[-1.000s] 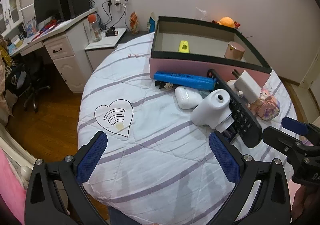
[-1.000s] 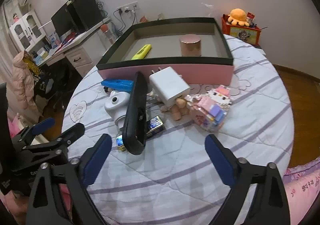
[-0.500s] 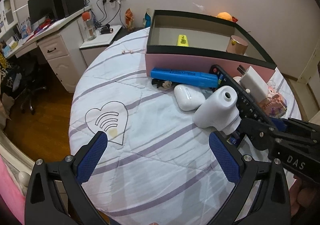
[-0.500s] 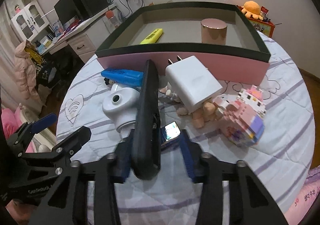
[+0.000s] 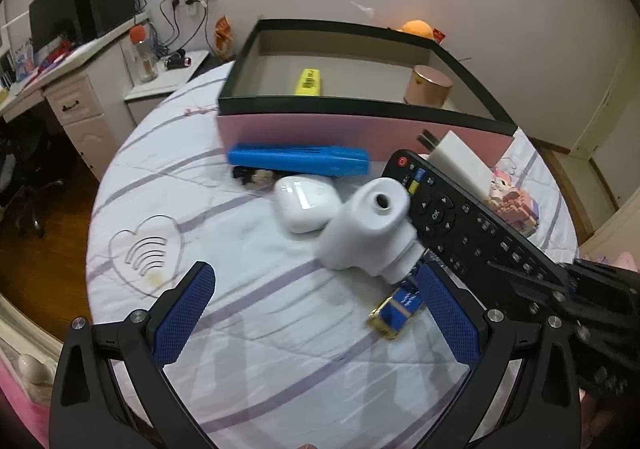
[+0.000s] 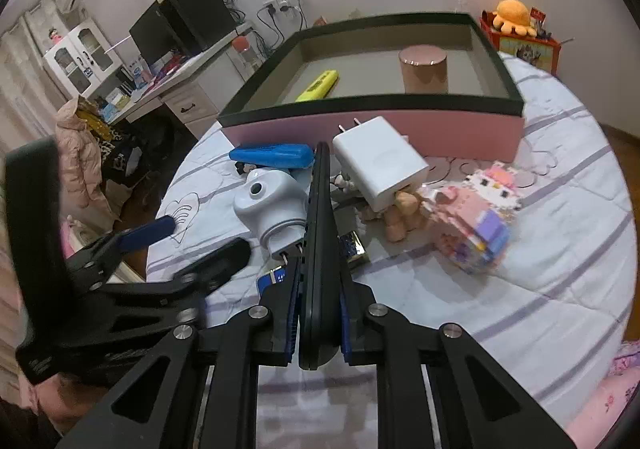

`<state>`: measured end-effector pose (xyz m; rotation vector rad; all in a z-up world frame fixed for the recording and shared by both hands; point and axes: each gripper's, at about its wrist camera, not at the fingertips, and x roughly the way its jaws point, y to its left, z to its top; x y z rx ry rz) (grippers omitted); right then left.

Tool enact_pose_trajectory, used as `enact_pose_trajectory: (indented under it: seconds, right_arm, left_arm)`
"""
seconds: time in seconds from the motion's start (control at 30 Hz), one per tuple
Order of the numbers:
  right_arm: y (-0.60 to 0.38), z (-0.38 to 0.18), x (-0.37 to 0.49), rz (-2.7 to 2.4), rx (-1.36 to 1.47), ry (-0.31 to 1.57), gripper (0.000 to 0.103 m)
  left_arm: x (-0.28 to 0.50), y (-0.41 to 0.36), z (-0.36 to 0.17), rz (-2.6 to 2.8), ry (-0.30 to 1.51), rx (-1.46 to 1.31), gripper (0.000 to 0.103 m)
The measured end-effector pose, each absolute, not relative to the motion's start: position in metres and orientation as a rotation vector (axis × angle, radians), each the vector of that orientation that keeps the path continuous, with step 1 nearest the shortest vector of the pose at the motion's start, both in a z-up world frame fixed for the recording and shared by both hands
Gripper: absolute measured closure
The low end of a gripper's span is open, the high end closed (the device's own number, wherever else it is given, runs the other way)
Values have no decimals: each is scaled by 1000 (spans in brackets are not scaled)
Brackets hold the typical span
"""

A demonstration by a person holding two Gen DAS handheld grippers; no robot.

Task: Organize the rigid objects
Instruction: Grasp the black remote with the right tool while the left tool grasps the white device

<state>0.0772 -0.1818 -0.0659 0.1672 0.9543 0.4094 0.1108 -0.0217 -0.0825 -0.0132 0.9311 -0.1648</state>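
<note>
The right gripper is clamped on the near end of the black remote control, its 2 blue pads pressing the remote's long side edges so that the body stands on edge and points away toward the box. Taking it by the narrow sides at the tail looks like the only free purchase, since the rest of its length is hemmed in. On its left the white nozzle-shaped device lies against it; on its right the white charger sits just beside it, with a small blue and gold packet under the remote's near part.

The left gripper hangs with its jaws wide apart and nothing between them, over bare quilt near the white device, probably waiting for its own pick. The white earbud case and the blue case lie beyond.

The box has a raised dark rim above its pink front wall, so the remote must be lifted clear of that edge, I judge. Inside, the yellow highlighter lies at the left and the rose-gold tin stands toward the right; the floor between them and the front strip look open enough for a long object. The pink block figure sits to the right, well off that path
</note>
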Motion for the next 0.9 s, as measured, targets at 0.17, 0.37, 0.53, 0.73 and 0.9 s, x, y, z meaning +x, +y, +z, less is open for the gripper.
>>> enact_pose_trajectory:
  seconds: [0.17, 0.37, 0.53, 0.73, 0.9]
  right_arm:
    - [-184, -63, 72, 398, 118, 928, 87]
    - [-188, -67, 75, 404, 103, 928, 87]
    - [-188, -75, 80, 425, 119, 953, 87]
    - [-186, -79, 84, 433, 126, 953, 87]
    - [-175, -83, 89, 437, 111, 968, 87]
  left_arm:
    - [120, -32, -83, -160, 926, -30, 1]
    - [139, -28, -99, -113, 951, -78, 0]
    - [145, -22, -115, -72, 964, -87, 6]
    - [140, -7, -115, -51, 932, -67, 42]
    - [132, 0, -114, -68, 923, -78, 47]
